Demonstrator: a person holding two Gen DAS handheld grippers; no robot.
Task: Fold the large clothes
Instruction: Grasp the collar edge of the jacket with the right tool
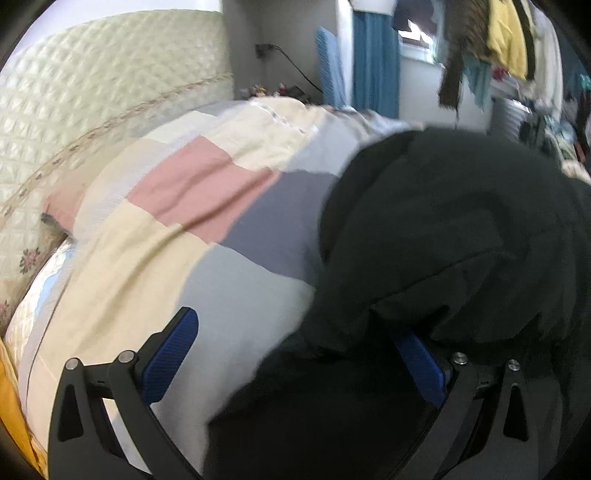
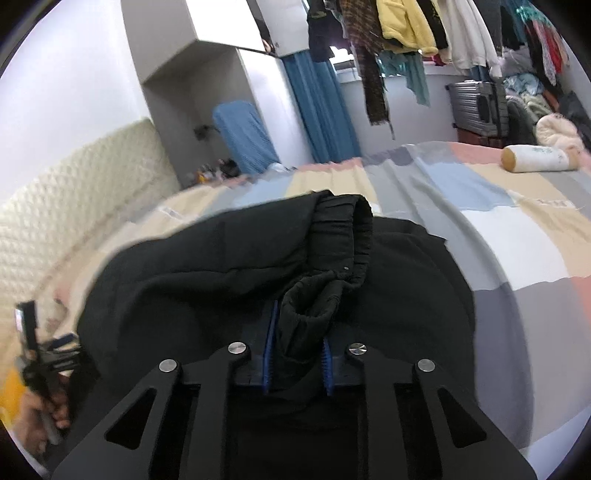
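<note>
Bedroom scene: a bed under a patchwork duvet (image 2: 498, 206), with a quilted headboard (image 1: 92, 92) behind and hanging clothes (image 2: 424, 29) beyond. A black garment (image 2: 221, 266) lies bunched on the duvet. The right gripper (image 2: 297, 354) is clamped on its elasticated hem. The left gripper (image 1: 295, 354) has its fingers spread, cloth draped over one. Judged step: lifting to spread out. Next, the left gripper needs its own grip on an edge.
</note>
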